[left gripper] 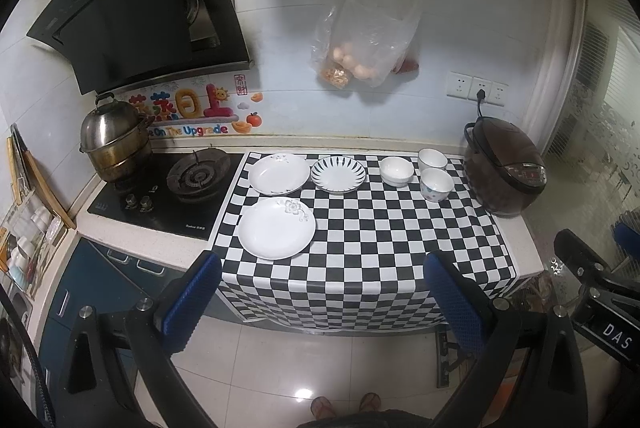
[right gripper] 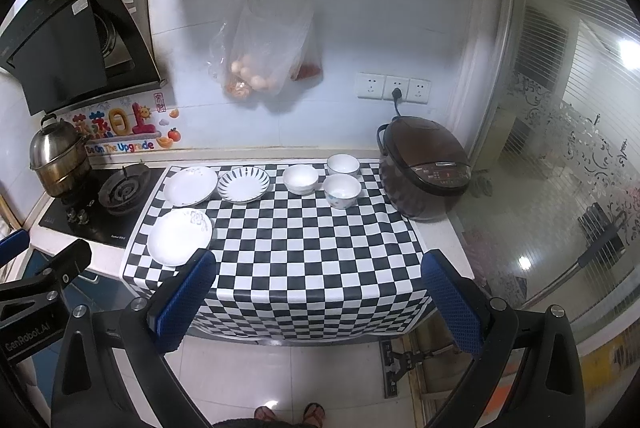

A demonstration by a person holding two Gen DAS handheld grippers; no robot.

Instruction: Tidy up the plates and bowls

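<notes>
White crockery sits untouched on the checkered table (left gripper: 360, 248): three plates left, three bowls right. Left tool (left gripper: 320, 292) and right tool (right gripper: 318, 290) hang short of it, jaws apart, empty. Nearest plate (left gripper: 277, 227) lies ahead-left, closer to the left tool.

Both wrist views look down from off the counter's front edge, sharing the checkered cloth (left gripper: 360, 248).

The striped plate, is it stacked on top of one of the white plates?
No, the striped plate lies alone on the checkered cloth, beside the white plates without overlapping them.
</notes>
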